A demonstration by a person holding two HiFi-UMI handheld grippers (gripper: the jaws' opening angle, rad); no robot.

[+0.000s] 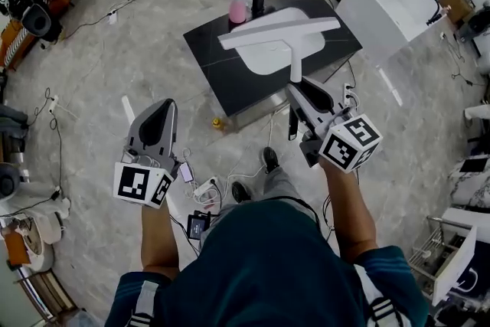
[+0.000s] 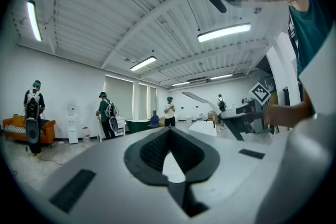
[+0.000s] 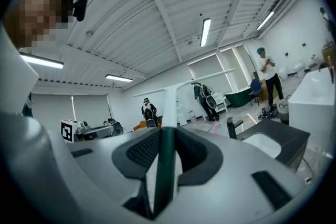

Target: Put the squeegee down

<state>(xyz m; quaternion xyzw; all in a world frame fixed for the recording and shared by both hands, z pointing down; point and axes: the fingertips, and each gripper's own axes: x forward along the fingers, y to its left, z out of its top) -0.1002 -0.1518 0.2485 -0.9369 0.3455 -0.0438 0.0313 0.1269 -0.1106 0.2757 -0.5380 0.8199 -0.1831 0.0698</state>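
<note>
In the head view the lower end of the handle of the squeegee (image 1: 276, 28) vanishes between the jaws of the right tongs (image 1: 295, 85), and its blade covers part of the white basin (image 1: 264, 63) set in the dark bench (image 1: 217, 78). The person's torso (image 1: 268, 264) hides most of the legs and the floor beneath. A white unit (image 1: 457, 263) is cut off by the right edge (what it is cannot be told). In the left gripper view the distant people (image 2: 105, 114) are too small for detail
</note>
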